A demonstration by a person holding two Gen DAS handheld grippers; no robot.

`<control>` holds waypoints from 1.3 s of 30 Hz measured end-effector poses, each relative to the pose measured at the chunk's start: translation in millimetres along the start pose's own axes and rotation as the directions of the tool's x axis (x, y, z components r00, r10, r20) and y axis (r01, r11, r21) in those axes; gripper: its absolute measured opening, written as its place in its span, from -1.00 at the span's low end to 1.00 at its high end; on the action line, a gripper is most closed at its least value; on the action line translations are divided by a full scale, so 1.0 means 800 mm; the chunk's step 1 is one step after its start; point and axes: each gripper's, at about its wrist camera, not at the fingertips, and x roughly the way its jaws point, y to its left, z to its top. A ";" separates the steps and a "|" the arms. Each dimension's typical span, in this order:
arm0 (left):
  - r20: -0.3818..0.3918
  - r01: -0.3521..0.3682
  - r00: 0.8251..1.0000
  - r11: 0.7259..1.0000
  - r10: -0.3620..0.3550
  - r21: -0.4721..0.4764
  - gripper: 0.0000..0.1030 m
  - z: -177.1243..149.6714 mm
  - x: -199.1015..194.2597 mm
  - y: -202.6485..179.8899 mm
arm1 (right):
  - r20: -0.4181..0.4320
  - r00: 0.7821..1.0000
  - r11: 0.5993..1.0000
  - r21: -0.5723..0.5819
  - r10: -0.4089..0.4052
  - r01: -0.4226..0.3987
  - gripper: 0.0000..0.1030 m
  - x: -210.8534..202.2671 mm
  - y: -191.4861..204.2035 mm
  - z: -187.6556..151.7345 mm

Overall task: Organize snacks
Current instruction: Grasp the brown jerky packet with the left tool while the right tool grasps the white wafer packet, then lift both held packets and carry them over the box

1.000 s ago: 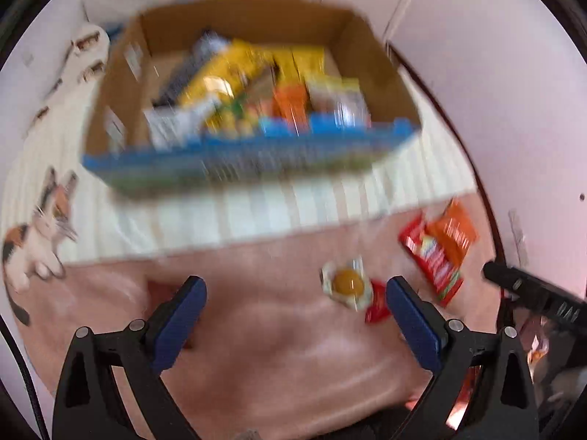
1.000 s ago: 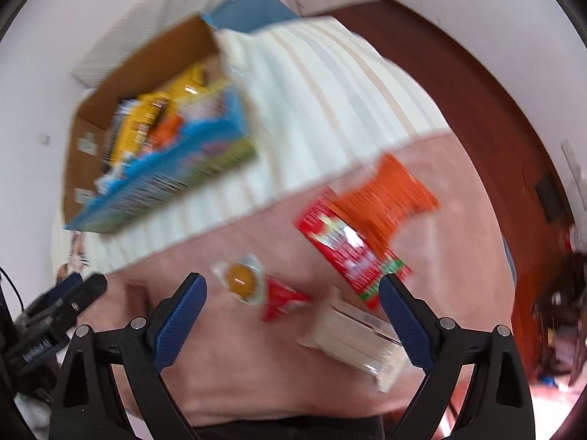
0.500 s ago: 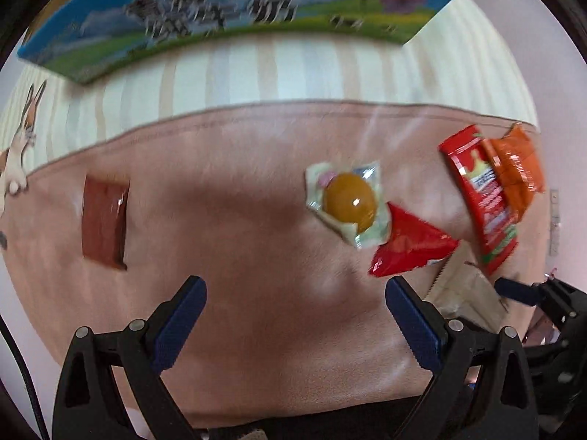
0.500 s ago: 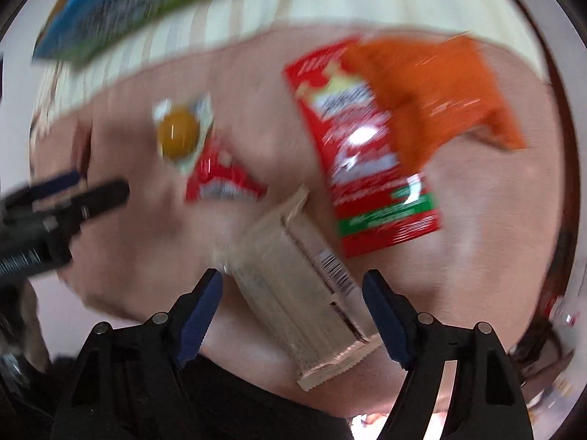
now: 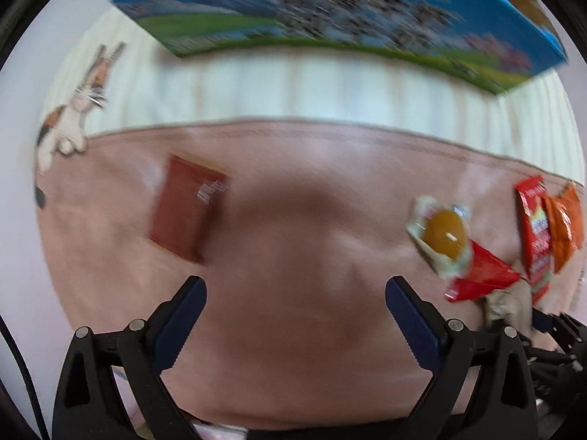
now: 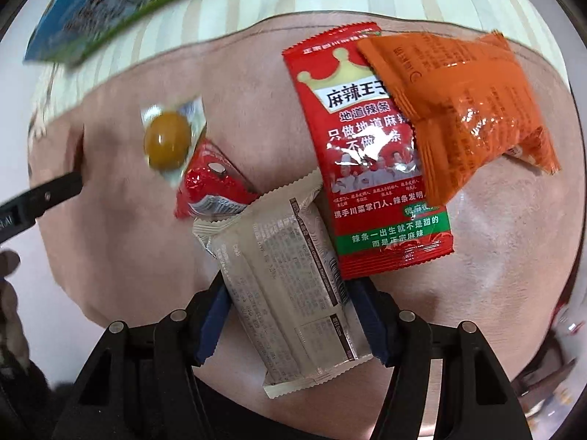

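1. Red strip packet (image 6: 370, 161): ahead and right of the right gripper (image 6: 290, 315); thin foil film, likely light, floppy, slippery.
2. Beige wafer bar (image 6: 290, 286): lies between the right fingers (image 6: 212, 326), which are closing on its long edges, contact unclear. Likely light, crisp inside; squeeze mid-body gently.
3. Brown sachet (image 5: 185, 207): ahead-left of the left gripper (image 5: 295, 321), whose fingers stand apart, empty. Flat; pinch an edge.
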 end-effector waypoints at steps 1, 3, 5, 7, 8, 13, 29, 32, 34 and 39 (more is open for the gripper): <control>0.012 -0.018 1.000 1.000 0.018 -0.001 0.94 0.005 -0.001 0.015 | -0.003 1.000 1.000 0.024 0.018 -0.018 0.29 0.000 -0.002 0.003; 0.018 -0.034 0.999 0.999 0.034 -0.004 0.94 0.014 0.003 0.037 | -0.005 0.998 0.994 0.085 0.063 -0.062 0.29 0.001 -0.008 0.009; 0.013 -0.045 0.999 0.999 0.045 -0.001 0.94 0.022 0.009 0.061 | -0.006 0.996 0.989 0.123 0.086 -0.084 0.29 0.006 -0.004 0.010; 0.011 -0.055 0.998 0.998 0.055 0.015 0.94 0.030 0.018 0.080 | -0.006 0.994 0.983 0.153 0.106 -0.103 0.29 0.013 0.009 0.013; 0.007 -0.062 0.998 0.998 0.062 0.029 0.94 0.033 0.024 0.090 | -0.004 0.994 0.980 0.169 0.106 -0.104 0.29 0.015 0.016 0.012; -0.021 -0.047 0.999 0.995 0.049 0.092 0.94 0.048 0.053 0.132 | 0.007 0.996 0.972 0.215 0.091 -0.090 0.29 0.027 0.050 0.004; -0.040 0.130 0.992 0.962 -0.124 0.240 0.30 0.077 0.132 0.162 | -0.008 0.994 0.944 0.314 0.112 -0.103 0.39 0.064 0.146 0.017; -0.054 0.140 0.990 0.963 -0.131 0.232 0.05 0.066 0.121 0.149 | -0.019 0.995 0.949 0.305 0.095 -0.085 0.42 0.070 0.147 0.022; -0.073 0.156 0.987 0.965 -0.144 0.211 0.05 0.054 0.122 0.148 | -0.026 0.998 0.962 0.270 0.060 -0.051 0.42 0.076 0.161 0.027; -0.145 0.201 0.973 0.970 -0.181 0.138 0.05 0.016 0.129 0.152 | -0.030 0.998 0.995 0.076 -0.058 0.060 0.23 0.079 0.204 0.022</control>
